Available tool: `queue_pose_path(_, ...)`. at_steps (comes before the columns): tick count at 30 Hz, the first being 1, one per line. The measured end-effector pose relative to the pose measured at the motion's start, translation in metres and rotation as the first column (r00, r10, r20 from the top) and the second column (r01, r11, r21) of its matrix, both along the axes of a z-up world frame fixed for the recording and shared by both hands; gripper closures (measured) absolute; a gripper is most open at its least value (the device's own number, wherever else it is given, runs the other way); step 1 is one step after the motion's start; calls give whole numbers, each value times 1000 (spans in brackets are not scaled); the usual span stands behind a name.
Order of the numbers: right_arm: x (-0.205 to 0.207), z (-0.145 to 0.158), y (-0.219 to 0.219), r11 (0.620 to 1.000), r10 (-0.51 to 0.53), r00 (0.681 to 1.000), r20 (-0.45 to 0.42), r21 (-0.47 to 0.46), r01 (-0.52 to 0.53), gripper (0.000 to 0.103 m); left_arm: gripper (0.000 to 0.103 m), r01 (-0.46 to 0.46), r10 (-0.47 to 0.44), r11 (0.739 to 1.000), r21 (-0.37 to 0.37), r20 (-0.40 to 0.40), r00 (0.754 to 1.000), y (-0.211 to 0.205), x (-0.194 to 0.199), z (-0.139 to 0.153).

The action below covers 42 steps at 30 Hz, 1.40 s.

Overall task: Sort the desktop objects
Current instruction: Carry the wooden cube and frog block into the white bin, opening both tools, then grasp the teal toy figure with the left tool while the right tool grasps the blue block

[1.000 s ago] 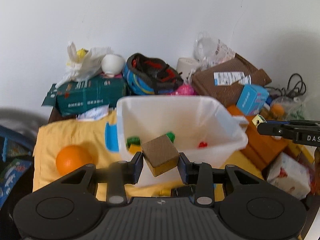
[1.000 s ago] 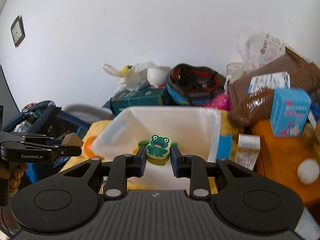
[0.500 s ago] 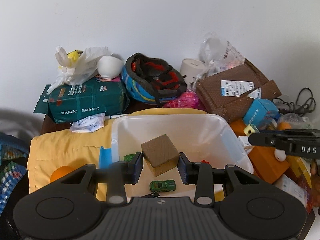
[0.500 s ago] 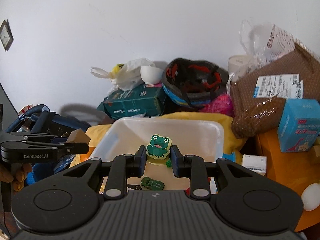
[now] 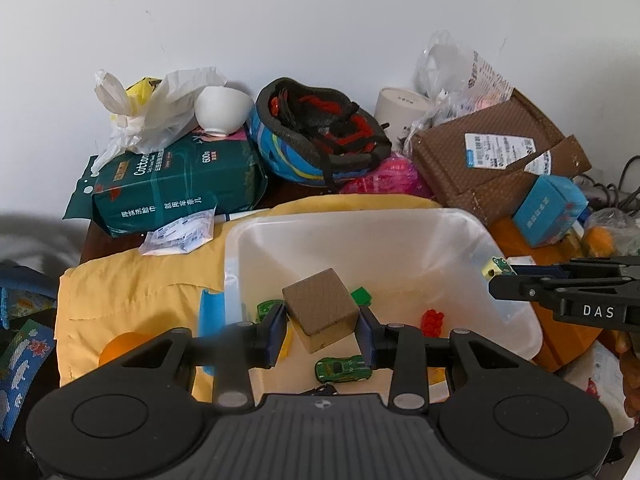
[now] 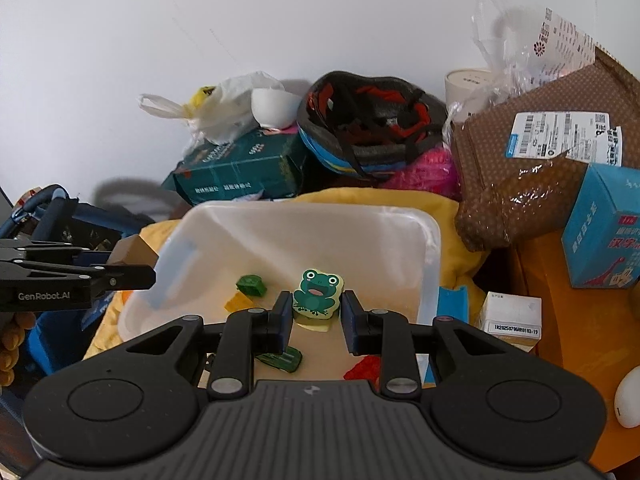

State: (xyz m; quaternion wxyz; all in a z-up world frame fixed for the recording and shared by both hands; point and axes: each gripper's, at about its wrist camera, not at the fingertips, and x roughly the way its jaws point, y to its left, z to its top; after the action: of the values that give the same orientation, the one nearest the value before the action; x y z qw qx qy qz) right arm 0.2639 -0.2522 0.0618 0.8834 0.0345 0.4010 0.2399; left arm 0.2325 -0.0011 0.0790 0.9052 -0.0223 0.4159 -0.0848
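Observation:
My left gripper (image 5: 322,326) is shut on a brown wooden cube (image 5: 320,310) and holds it above the white plastic bin (image 5: 516,312). My right gripper (image 6: 315,316) holds a green frog block (image 6: 317,293) over the same bin (image 6: 430,248); its jaws look slightly parted around the block. Inside the bin lie a green toy car (image 5: 341,368), a small green piece (image 5: 362,295), a red piece (image 5: 431,319) and a yellow piece (image 6: 239,303). The right gripper shows at the right edge of the left wrist view (image 5: 496,276), and the left gripper at the left edge of the right wrist view (image 6: 140,274).
The bin sits on a yellow cloth (image 5: 132,280). Behind it are a green tissue pack (image 5: 172,188), a white bowl (image 5: 220,110), a helmet (image 5: 316,136), a brown parcel (image 5: 492,156) and a blue box (image 5: 548,208). An orange ball (image 5: 120,346) lies at the left.
Both grippers have moved forward and down over the bin with their blocks. The bin's inside and the toys in it now show more fully.

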Motion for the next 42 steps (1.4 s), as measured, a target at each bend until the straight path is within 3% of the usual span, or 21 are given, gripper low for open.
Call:
queue_pose_path(1, 1, -2, 1, 1000, -3, 1000, -2, -8, 3, 71, 62, -4, 5, 1000, 6, -4, 1000, 0, 1, -2)
queue_pose_path(3, 1, -3, 1, 1000, -12, 1000, 7, -17, 12, 57, 53, -23, 23, 999, 29, 3, 1000, 0, 0, -5)
queue_pose_path(5, -3, -4, 2, 1000, -3, 1000, 23, -21, 4, 58, 46, -31, 30, 998, 46, 24, 999, 1, -3, -7)
queue_pose_path(9, -22, -1, -1, 1000, 15, 997, 74, 0, -15, 57, 46, -35, 33, 998, 56, 45, 998, 6, -21, -11)
queue_pose_path(12, -60, -1, -8, 996, 57, 988, 142, 61, -66, 58, 46, -18, 13, 998, 54, 81, 997, 7, -54, -19)
queue_pose_path(15, -99, -27, -10, 992, 107, 982, 158, 50, -116, 57, 46, -2, -1, 999, 47, 73, 997, 1, -94, -46)
queue_pose_path(19, -114, -87, -7, 993, 108, 992, 64, -54, -104, 57, 46, -20, 21, 999, 43, -19, 1000, -8, -126, -98)
queue_pose_path(23, -101, -123, 0, 985, 103, 994, 42, -143, -96, 57, 47, -64, 68, 997, 32, -118, 991, -17, -122, -140)
queue_pose_path(29, -76, -137, 21, 963, 176, 982, 63, -220, -158, 57, 47, -110, 112, 994, 27, -132, 985, -20, -99, -158)
queue_pose_path(35, -58, -152, 32, 953, 217, 976, -2, -216, -212, 58, 48, -91, 98, 994, 63, -119, 988, -25, -91, -167)
queue_pose_path(39, -64, -150, 31, 949, 238, 971, 3, -214, -232, 76, 51, -65, 70, 996, 57, -88, 994, -24, -95, -165)
queue_pose_path(42, -75, -143, 19, 964, 214, 977, 15, -166, -209, 76, 51, -54, 59, 997, 63, -72, 996, -21, -103, -162)
